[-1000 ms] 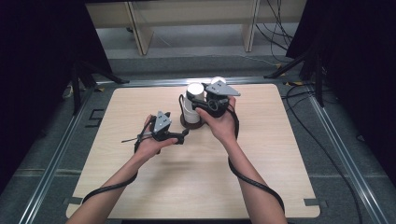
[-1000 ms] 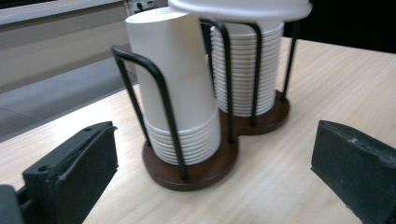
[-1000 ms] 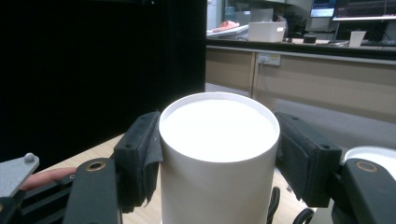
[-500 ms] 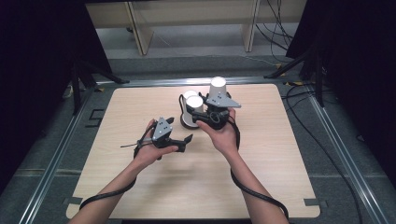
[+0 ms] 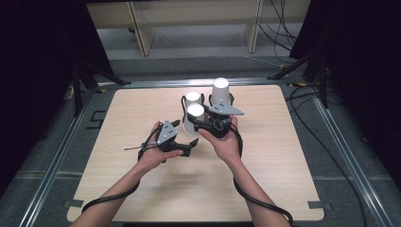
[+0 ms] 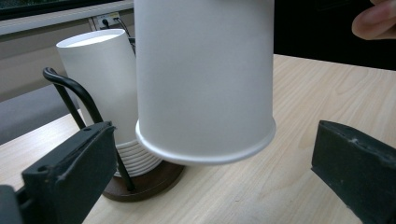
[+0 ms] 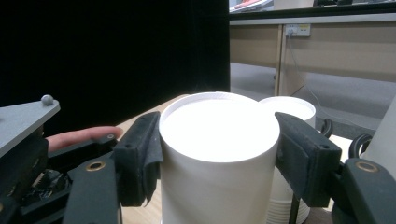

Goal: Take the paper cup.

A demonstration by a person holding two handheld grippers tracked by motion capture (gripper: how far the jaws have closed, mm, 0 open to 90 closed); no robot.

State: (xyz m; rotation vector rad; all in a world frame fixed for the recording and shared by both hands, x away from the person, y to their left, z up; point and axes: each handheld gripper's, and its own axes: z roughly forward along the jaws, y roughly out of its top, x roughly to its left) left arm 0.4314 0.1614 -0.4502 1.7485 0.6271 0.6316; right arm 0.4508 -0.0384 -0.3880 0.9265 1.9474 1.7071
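Cup [image 7: 219, 154]: upside down, lifted above the table [image 5: 283, 156], just in front of the stack.
Right gripper [image 5: 198, 124]: jaws clamped on the cup's sides.
Left gripper [image 5: 187, 147]: jaws spread, empty, near the cup.
Stack of cups [image 6: 100, 84]: upside down in a wire holder [image 6: 70, 95], behind the held cup.
Third cup [image 5: 221, 92]: upside down, beside the stack.

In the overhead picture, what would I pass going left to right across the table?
Left claw → white paper cup held by the right claw → tall upside-down paper cup.
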